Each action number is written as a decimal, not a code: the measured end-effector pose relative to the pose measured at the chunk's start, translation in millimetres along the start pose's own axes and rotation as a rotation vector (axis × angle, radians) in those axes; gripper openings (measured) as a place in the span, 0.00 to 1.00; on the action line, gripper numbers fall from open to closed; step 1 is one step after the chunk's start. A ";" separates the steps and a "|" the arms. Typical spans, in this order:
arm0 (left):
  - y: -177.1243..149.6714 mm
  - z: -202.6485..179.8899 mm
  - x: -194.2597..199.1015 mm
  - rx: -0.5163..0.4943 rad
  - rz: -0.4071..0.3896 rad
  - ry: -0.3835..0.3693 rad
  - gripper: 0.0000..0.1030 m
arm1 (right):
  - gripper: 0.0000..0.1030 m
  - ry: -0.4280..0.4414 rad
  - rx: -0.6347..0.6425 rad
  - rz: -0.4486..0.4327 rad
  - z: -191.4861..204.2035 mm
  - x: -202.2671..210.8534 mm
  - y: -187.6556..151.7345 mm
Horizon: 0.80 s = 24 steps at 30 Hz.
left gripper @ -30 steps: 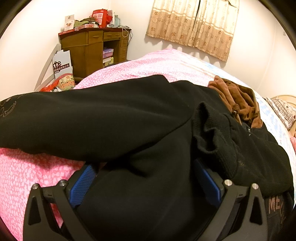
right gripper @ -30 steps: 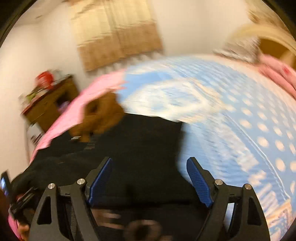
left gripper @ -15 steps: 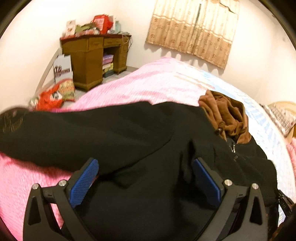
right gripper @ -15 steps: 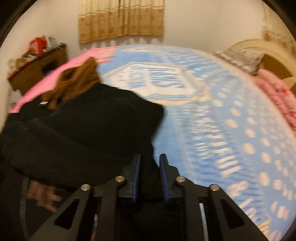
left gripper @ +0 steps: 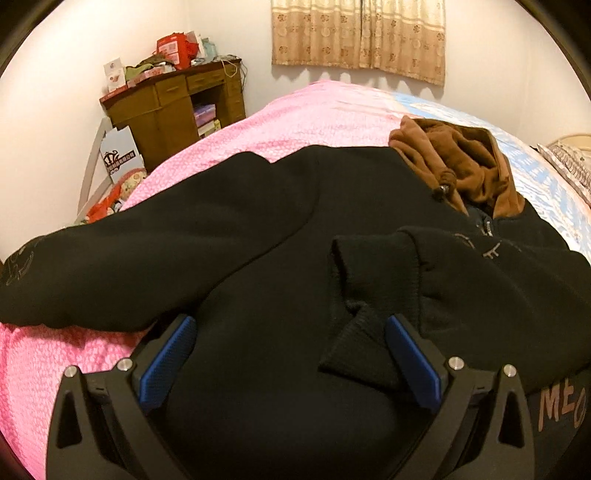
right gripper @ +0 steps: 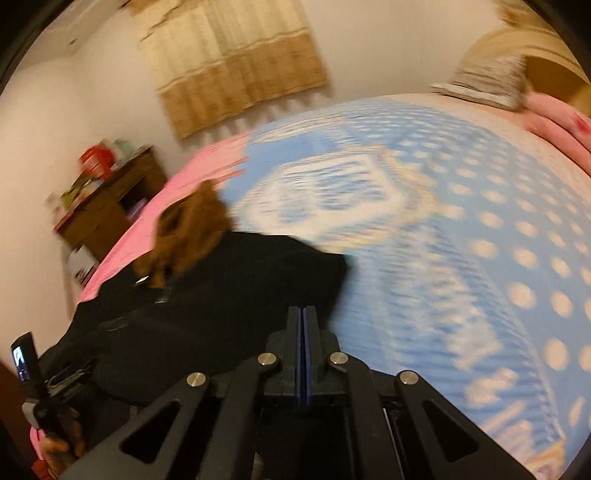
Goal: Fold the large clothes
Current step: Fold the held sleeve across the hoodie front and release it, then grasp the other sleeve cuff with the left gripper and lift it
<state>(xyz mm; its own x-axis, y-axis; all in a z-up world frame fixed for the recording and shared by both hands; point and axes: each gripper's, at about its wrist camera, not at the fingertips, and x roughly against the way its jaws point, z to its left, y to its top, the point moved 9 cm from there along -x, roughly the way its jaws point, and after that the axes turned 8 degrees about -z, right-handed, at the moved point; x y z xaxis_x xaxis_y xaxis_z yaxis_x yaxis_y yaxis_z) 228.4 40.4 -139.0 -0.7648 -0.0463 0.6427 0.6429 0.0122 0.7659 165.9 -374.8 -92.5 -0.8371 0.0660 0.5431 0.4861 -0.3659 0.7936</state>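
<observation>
A large black hooded jacket point(left gripper: 266, 236) with a brown fleece hood lining point(left gripper: 454, 170) lies spread on the bed. One sleeve stretches to the left; a ribbed cuff point(left gripper: 365, 332) is folded onto the body. My left gripper point(left gripper: 288, 354) is open, low over the jacket, with the cuff between its blue pads. In the blurred right wrist view my right gripper point(right gripper: 303, 317) is shut with pads pressed together, at the jacket's right edge point(right gripper: 258, 280). No cloth shows between its pads.
The bed has a pink cover point(left gripper: 317, 114) on the left and a blue dotted sheet point(right gripper: 461, 236) on the right. A wooden desk point(left gripper: 173, 107) with clutter stands in the corner. Pillows point(right gripper: 487, 81) lie at the headboard. Curtains point(left gripper: 358, 33) hang behind.
My right gripper closed fully, from wide open a second ago, and swung fast. The left gripper stayed open and shifted a little; the folded cuff now lies between its fingers.
</observation>
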 end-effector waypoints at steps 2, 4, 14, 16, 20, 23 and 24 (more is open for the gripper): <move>-2.1 -0.2 1.0 -0.009 0.000 0.011 1.00 | 0.01 0.050 0.029 0.026 31.5 -20.8 1.0; -3.9 1.0 2.2 -0.020 0.001 0.013 1.00 | 0.01 0.048 0.077 0.100 49.4 -55.4 -6.2; -15.5 -0.8 3.5 0.026 0.015 -0.035 1.00 | 0.00 -0.086 0.054 0.065 1.5 -108.8 -2.6; -14.8 -0.6 3.6 0.037 0.009 -0.046 1.00 | 0.02 -0.100 0.078 0.055 8.8 -95.5 -4.8; -13.0 0.8 2.7 0.068 0.006 -0.074 1.00 | 0.02 0.015 0.095 -0.018 53.7 -43.2 -15.2; -13.0 0.1 2.7 0.062 0.007 -0.067 1.00 | 0.03 0.118 0.124 0.012 93.4 -24.1 -35.4; -13.2 -0.2 2.8 0.065 0.008 -0.070 1.00 | 0.03 0.148 0.125 0.030 101.7 -21.7 -42.0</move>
<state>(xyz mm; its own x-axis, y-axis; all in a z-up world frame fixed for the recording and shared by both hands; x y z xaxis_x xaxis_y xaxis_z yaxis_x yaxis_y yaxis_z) 217.7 39.9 -147.3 -0.7625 0.0243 0.6465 0.6462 0.0777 0.7592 189.2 -266.4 -109.8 -0.8453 -0.0841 0.5277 0.5307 -0.2470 0.8108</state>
